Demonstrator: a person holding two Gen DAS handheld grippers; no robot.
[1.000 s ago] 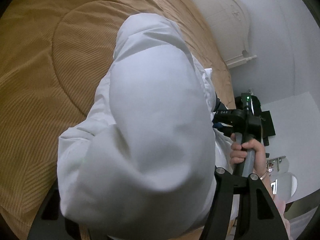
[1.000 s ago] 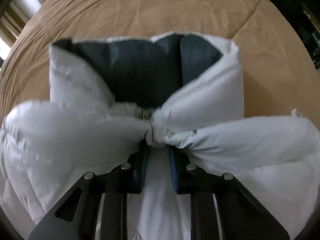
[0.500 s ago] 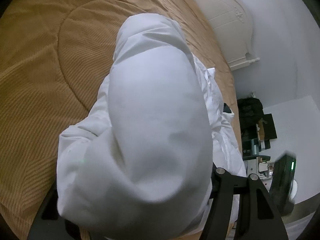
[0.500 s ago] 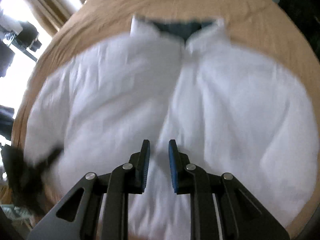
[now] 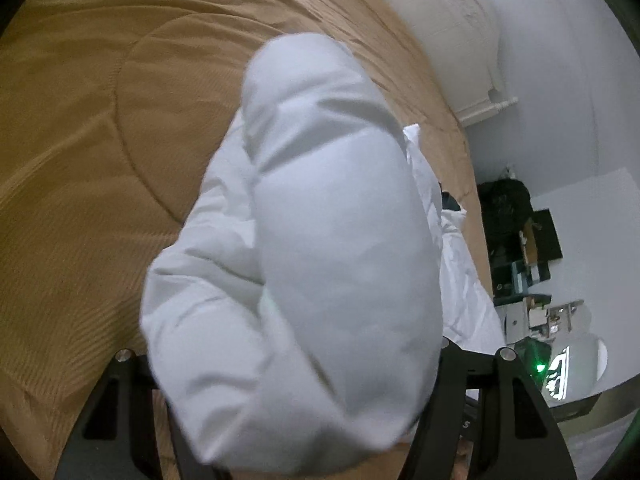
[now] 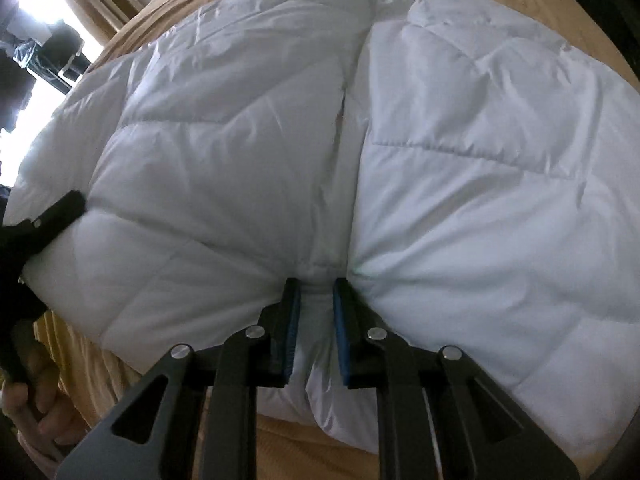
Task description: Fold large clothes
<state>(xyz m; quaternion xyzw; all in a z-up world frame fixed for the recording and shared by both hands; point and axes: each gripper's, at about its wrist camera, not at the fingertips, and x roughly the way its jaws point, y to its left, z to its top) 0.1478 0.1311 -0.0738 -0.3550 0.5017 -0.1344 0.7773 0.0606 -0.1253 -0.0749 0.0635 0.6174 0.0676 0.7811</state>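
A white puffer jacket (image 6: 248,152) is lying spread flat on a tan bedspread (image 6: 292,436), its two quilted front panels meeting along a centre seam and its dark-lined collar at the far end. The right gripper (image 6: 316,300) is pointing steeply down at the near hem, right on that seam. Its blue-padded jaws are standing narrowly apart and have just been closing; a bunched fold of the white hem is sitting between them, and the pads appear to be pinching it from both sides.

At the jacket's left edge the left gripper (image 6: 60,210) is reaching in, with the person's hand (image 6: 36,416) wrapped around its handle. Its own camera is showing a thick roll of the padded fabric (image 5: 320,240) filling the wide gap between its fingers, so it is clamping the jacket's bulky side.

Only the right wrist view is showing the whole jacket laid out and a bright window at the left. Only the left wrist view is showing a white headboard (image 5: 452,44), a pale wall and dark clutter beside the bed.
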